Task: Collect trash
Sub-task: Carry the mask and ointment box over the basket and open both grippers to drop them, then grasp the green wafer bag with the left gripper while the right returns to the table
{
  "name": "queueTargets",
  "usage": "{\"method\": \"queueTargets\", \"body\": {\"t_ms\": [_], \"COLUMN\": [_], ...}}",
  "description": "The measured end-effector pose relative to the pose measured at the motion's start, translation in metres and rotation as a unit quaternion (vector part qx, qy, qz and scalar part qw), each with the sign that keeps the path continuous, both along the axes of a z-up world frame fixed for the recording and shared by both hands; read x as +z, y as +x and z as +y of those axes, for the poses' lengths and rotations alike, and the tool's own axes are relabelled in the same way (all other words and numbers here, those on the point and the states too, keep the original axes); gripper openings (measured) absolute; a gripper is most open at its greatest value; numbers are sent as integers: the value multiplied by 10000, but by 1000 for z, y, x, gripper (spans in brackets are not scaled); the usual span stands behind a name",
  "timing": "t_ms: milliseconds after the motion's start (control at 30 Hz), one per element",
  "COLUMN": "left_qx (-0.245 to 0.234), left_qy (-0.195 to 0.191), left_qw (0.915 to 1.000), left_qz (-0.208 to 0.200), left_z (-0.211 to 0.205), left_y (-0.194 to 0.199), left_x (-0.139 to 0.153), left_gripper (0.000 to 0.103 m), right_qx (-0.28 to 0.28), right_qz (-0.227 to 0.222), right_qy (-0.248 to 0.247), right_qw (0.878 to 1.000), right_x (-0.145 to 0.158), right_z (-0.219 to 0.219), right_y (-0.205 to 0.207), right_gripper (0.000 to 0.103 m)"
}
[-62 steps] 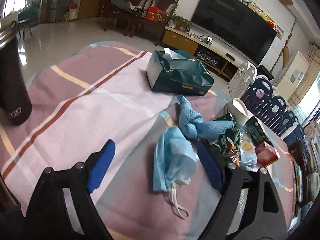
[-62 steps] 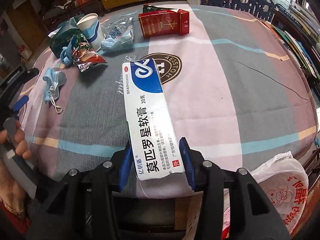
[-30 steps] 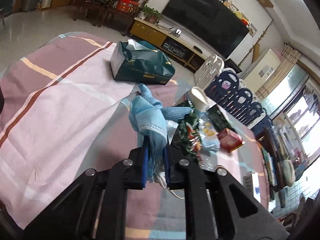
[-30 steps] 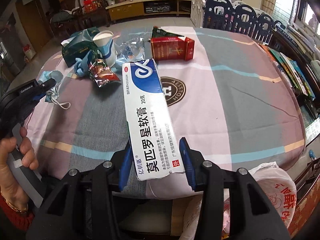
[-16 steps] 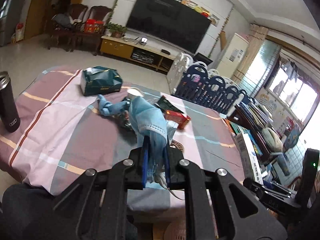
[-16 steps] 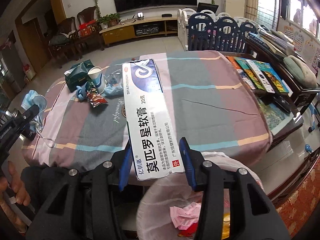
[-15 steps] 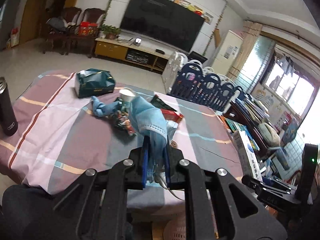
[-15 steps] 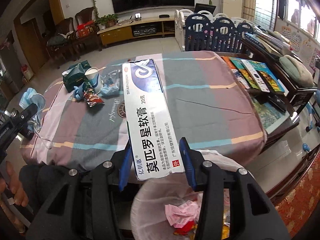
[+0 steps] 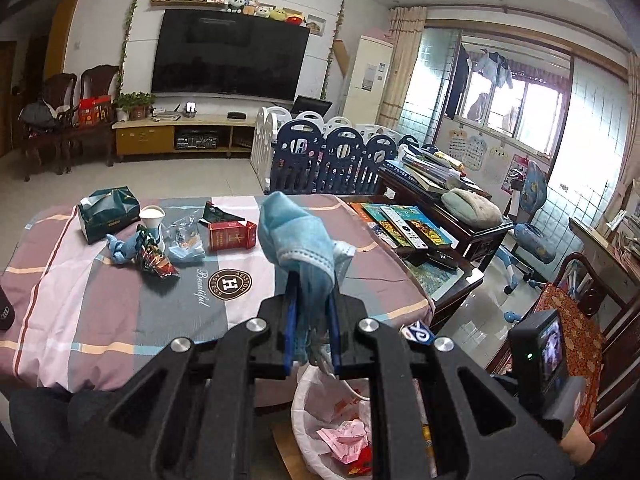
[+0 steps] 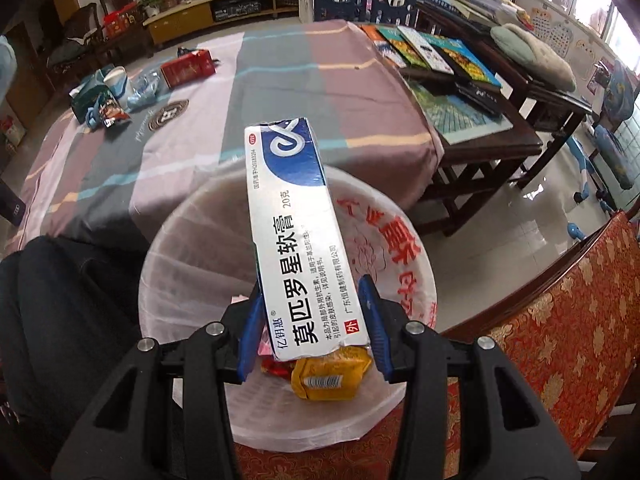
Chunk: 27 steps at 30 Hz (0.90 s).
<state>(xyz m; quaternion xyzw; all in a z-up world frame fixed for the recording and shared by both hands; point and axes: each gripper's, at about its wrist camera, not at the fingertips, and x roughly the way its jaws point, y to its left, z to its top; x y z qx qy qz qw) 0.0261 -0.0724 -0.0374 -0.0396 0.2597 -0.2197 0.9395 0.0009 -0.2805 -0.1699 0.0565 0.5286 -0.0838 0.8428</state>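
Observation:
My left gripper (image 9: 311, 322) is shut on a crumpled blue face mask (image 9: 298, 236), held up in the air near the table's edge. Below it stands a trash bin lined with a white bag (image 9: 316, 420), with pink and red scraps inside. In the right wrist view my right gripper (image 10: 312, 328) is shut on a long white and blue ointment box (image 10: 294, 216), hanging tilted right over the mouth of the bin (image 10: 188, 248). A yellow wrapper (image 10: 328, 372) lies in the bin. More trash sits on the table: a red carton (image 9: 232, 236), a paper cup (image 9: 152, 218), a snack wrapper (image 9: 154, 260).
The round table has a striped cloth (image 9: 120, 300). A green tissue pack (image 9: 106, 212) and a dark bottle (image 9: 6, 312) stand on it. A side table with books (image 10: 452, 64) is to the right. A red patterned chair (image 10: 560, 320) is beside the bin. Dark trouser legs (image 10: 60, 300) lie left of the bin.
Both grippers have swung away from the table toward the bin. The left one rose with the mask; the right one now holds the box directly over the bin's mouth.

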Motion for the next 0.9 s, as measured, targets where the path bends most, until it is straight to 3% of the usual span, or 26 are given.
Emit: {"method": "queueTargets", "body": {"t_ms": [100,200,233,567,667,767,833,900], "left_qx": [-41,-77,-84,-210,-673,-1465,-2081,-2501], "left_qy": [92,194,213,324,375,532,703,954], "left_qw": [9999,9998,9997,9990,9961,9855,9724,9593], "left_qz": [-82,-73,-47,232,425,669,793,902], "left_z": [-7,-14,-15,-22,-35,-62,-85,-106], "left_y": [-5,-4,-5,1,5,3,-1,-5], "left_x": [5,4,3,-12,-21,-36,-51,-67], "left_gripper": [14,14,14,14,15,19,28,66], "right_qx": [-58,-213,-307,-1106,-1296,-1422,-1466,-1487], "right_qz": [416,649,587,-576,-917,-1150,-1211,-1214], "right_qy": [120,265,317,619,646,669,664,644], "right_qw": [9990,9973,9973,9903,9852,9809,9795,9793], "right_x": [-19,-30,-29,24,37,46,49,48], "right_z": [-6,-10,-13,-51,-61,-69,-72,-73], "right_y": [-2,-4,-5,-14,-19,-22,-22,-22], "right_gripper": [50,72,76,82,82,84,85,85]}}
